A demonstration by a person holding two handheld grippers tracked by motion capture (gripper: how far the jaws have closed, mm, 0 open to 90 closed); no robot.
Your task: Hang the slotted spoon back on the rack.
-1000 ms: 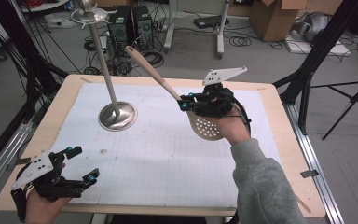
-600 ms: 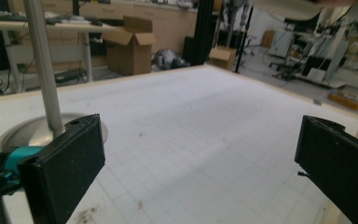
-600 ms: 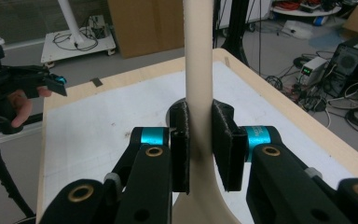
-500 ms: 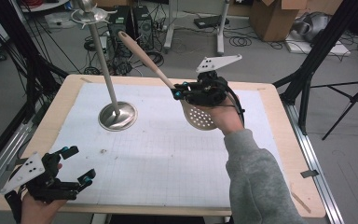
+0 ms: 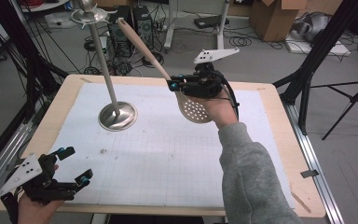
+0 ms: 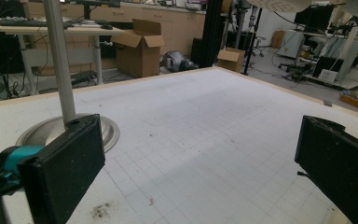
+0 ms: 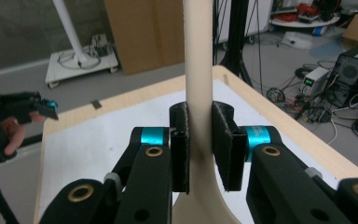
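Since a second ago, the right gripper (image 5: pixel 173 85) has carried the slotted spoon (image 5: pixel 193 107) up and toward the far left, closer to the metal stand (image 5: pixel 116 115), while the left gripper (image 5: pixel 73 164) has stayed low at the near left corner of the table (image 5: pixel 279 140). The right gripper's two black jaws are clamped on the spoon's pale handle, close to where the handle widens into the bowl; in the right gripper view the handle (image 7: pixel 198 70) rises straight up between the pads, pressed from both sides. The perforated bowl hangs below and just behind the right gripper, above the white mat and clear of it, and the long handle slants up and away from the jaws toward the stand's top disc. The stand's round base sits on the mat to the left of the right gripper, well apart from it. The left gripper's jaws stand wide apart with nothing between them; in the left gripper view they frame the bare gridded mat, with the stand's base (image 6: pixel 65 133) just beyond the left jaw. A hand in a grey sleeve (image 5: pixel 249 172) holds the right gripper.
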